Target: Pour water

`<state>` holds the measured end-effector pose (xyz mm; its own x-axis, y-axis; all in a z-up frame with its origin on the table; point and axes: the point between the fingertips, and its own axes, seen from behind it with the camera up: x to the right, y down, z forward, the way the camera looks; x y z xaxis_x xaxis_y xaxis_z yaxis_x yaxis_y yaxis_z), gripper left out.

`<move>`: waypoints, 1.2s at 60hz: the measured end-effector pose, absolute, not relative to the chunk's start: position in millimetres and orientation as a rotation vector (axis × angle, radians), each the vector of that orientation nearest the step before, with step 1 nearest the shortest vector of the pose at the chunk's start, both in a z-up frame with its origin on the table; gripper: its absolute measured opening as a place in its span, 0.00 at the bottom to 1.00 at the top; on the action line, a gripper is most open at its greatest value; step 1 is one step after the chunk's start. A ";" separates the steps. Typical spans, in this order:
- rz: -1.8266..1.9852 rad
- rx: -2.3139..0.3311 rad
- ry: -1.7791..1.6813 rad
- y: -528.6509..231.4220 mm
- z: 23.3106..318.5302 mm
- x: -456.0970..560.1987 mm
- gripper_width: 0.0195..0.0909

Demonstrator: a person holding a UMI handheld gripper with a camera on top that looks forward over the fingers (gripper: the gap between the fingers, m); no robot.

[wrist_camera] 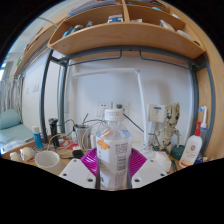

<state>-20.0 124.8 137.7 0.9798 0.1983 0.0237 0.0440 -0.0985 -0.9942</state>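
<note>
A clear plastic water bottle with a pale printed label and a white cap stands upright between my fingers, held above the cluttered table. My gripper is shut on the bottle, the magenta pads pressing its sides left and right. The bottle's lower end is hidden below the fingers. A white cup sits on the table to the left of the fingers, with a smaller cup beside it.
The table ahead holds a metal pot, a blue bottle, a white appliance and a white squeeze bottle at the right. A wooden shelf on a metal frame hangs overhead against a white wall.
</note>
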 end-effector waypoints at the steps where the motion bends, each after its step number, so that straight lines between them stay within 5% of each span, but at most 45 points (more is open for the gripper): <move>1: 0.133 -1.666 -0.186 125.0 136.9 -21.3 0.23; 28: 0.157 -1.666 -0.130 125.6 118.5 -33.3 0.26; 41: 0.150 -1.692 -0.127 120.8 116.5 -32.3 0.48; 49: 0.117 -1.717 -0.077 97.6 115.9 -18.5 0.86; 72: 0.070 -1.821 0.040 -65.5 93.9 8.8 0.86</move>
